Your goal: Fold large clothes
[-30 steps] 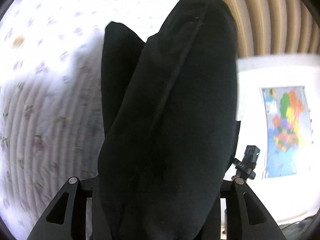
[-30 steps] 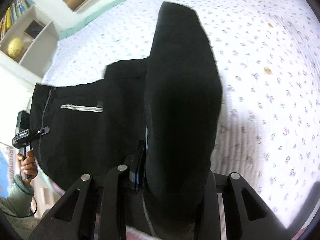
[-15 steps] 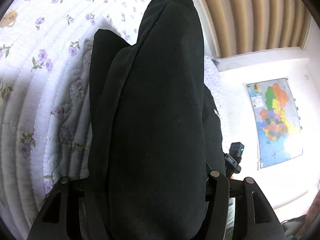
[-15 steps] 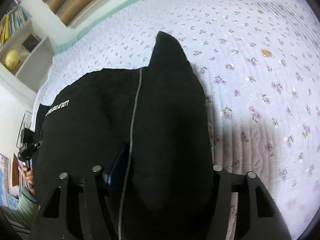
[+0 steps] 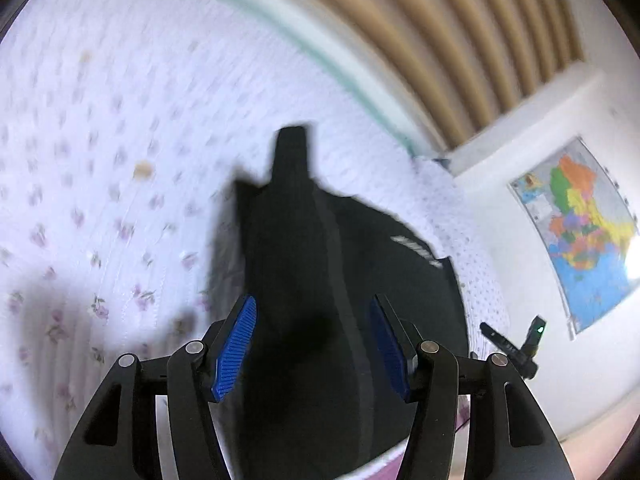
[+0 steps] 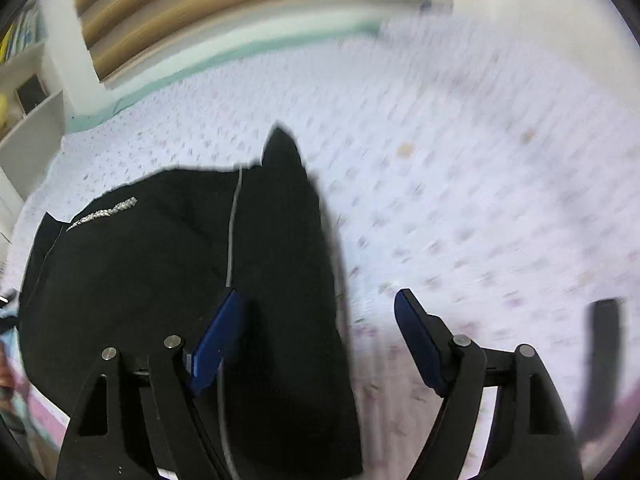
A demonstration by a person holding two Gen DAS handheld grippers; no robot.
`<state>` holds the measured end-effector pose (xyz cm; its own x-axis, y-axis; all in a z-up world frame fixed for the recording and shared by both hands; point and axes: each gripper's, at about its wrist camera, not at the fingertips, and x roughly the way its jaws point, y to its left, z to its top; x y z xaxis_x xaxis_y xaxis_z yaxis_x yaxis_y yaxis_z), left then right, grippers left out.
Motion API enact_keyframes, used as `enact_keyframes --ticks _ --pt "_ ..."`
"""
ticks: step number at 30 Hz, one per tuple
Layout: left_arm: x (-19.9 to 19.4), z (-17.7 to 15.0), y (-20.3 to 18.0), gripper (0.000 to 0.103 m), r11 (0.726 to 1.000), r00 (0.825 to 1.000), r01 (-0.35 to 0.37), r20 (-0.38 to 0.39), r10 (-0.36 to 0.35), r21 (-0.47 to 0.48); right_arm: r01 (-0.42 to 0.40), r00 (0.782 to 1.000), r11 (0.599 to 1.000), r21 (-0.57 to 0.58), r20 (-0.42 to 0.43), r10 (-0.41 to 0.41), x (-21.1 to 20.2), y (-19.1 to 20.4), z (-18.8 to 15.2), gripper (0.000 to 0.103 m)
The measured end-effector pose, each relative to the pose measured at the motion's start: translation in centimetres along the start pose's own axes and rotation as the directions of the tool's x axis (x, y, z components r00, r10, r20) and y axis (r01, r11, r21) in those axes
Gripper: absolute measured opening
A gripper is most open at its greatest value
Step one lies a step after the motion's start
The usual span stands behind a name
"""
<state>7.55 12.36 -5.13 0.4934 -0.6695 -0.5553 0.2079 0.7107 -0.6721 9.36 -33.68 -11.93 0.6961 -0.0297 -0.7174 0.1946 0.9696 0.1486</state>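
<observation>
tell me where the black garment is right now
The black garment lies on the floral quilt, filling the left and centre of the right wrist view. In the left wrist view it lies between the open left gripper's fingers.

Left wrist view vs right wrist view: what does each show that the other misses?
Left only: colourful wall map and the other black handheld gripper. Right only: white cubby shelf and grey vertical stripe on the garment. Both: black garment lying on the floral quilted bedspread, tan ribbed headboard, open blue-padded fingers.
</observation>
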Motion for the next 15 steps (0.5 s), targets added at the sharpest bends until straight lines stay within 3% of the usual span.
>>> enact_keyframes --ticks 2,3,4,5,8,10,12,15 --pt "0.3 0.1 -4.0 0.061 0.994 1.0 -0.011 -0.005 0.011 0.106 -0.04 0.999 0.999 -0.014 0.032 0.04 -1.2 3.0 0.4 0.082" --pt "0.6 -0.2 -5.5 0.061 0.989 1.0 -0.028 -0.01 0.03 0.148 -0.052 0.998 0.998 -0.022 0.026 0.053 -1.4 3.4 0.3 0.082" --pt "1.4 2.3 -6.4 0.061 0.982 0.998 -0.051 -0.014 0.054 0.182 -0.071 0.997 0.997 -0.035 0.002 0.071 -0.9 4.7 0.3 0.082" --pt "2.9 1.8 -7.9 0.061 0.973 0.996 -0.083 -0.023 0.089 0.214 -0.086 0.996 0.995 -0.047 -0.023 0.085 0.0 6.7 0.3 0.082" --pt "9.5 2.0 -8.4 0.061 0.97 0.981 -0.146 -0.096 0.167 0.195 -0.129 0.983 0.988 -0.083 -0.144 0.116 4.3 11.0 -0.9 0.082" --pt "11.8 1.2 -7.3 0.06 0.969 0.965 -0.188 -0.151 0.212 0.161 -0.12 0.973 0.992 -0.048 -0.204 0.108 6.8 11.5 -1.7 0.081" --pt "13.1 1.5 -6.6 0.06 0.967 0.957 -0.207 -0.175 0.231 0.147 -0.091 0.977 0.995 -0.039 -0.198 0.081 7.8 11.5 -1.8 0.081" --pt "13.4 2.0 -8.3 0.06 0.936 0.935 -0.281 -0.159 0.317 0.21 -0.051 0.976 0.998 -0.04 -0.213 0.041 7.4 12.0 -1.3 0.08"
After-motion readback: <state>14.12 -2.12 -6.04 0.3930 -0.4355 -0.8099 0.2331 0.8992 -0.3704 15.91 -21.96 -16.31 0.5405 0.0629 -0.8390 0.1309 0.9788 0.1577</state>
